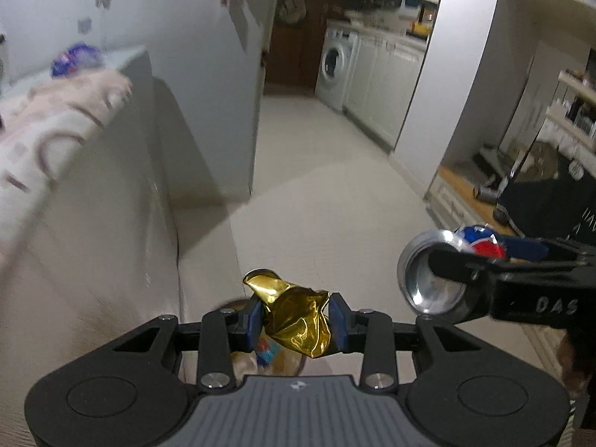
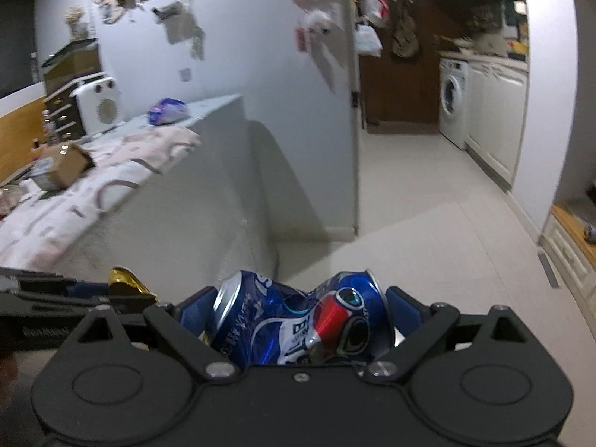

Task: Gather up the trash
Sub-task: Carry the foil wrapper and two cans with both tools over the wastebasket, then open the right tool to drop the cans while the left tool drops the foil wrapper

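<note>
Left gripper (image 1: 296,318) is clamped on a crumpled gold wrapper (image 1: 298,320), and the right gripper (image 2: 298,316) is squeezing a dented blue soda can (image 2: 298,320) sideways between its pads. Both are held in the air just right of the counter (image 2: 193,193), wrapper nearer it, can further right. The washing machine (image 2: 452,100) sits well beyond the counter's far end.

left gripper (image 1: 296,320): matte black body, round embossed discs on both shoulders, grey ribbed centre plate with small white logo, blue pads (image 1: 254,316), silver screws at linkage pivots | right gripper (image 2: 298,313): same black body and discs, blue pads, silver screws, white lettering "DAS" seen on its side
</note>
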Action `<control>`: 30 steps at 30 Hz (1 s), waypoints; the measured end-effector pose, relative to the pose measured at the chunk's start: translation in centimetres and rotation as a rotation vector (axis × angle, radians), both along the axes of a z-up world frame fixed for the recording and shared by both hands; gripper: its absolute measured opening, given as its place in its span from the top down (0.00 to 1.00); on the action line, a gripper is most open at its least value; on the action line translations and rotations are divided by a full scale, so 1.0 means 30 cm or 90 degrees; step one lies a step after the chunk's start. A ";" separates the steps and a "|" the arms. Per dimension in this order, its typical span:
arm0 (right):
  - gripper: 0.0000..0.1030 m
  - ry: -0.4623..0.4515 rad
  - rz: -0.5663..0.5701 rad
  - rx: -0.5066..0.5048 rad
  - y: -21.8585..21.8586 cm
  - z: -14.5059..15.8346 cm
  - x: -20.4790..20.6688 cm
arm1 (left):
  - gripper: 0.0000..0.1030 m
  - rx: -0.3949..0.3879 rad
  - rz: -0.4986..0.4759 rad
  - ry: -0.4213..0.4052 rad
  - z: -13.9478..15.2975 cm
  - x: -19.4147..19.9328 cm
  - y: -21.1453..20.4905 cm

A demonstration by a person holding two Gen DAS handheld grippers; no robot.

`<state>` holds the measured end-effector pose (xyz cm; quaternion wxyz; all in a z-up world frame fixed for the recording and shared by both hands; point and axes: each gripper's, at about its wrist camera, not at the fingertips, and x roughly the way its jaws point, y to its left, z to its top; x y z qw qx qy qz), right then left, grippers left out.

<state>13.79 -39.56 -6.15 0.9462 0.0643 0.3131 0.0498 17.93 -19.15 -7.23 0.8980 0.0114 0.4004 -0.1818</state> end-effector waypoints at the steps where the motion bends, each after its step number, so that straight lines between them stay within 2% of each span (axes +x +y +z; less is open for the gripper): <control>1: 0.07 0.008 -0.007 0.005 -0.019 -0.027 0.009 | 0.63 0.002 -0.002 0.014 -0.037 0.016 -0.020; 9: 0.07 0.086 -0.051 0.044 -0.124 -0.279 0.106 | 0.63 0.036 0.001 0.099 -0.317 0.151 -0.112; 16: 0.07 0.159 -0.084 0.077 -0.155 -0.521 0.218 | 0.63 0.048 0.014 0.143 -0.538 0.291 -0.123; 20: 0.07 0.191 -0.100 0.090 -0.147 -0.638 0.283 | 0.63 0.053 0.030 0.168 -0.646 0.385 -0.089; 30: 0.06 0.255 -0.119 0.131 -0.048 -0.839 0.478 | 0.63 0.057 0.068 0.246 -0.932 0.562 0.039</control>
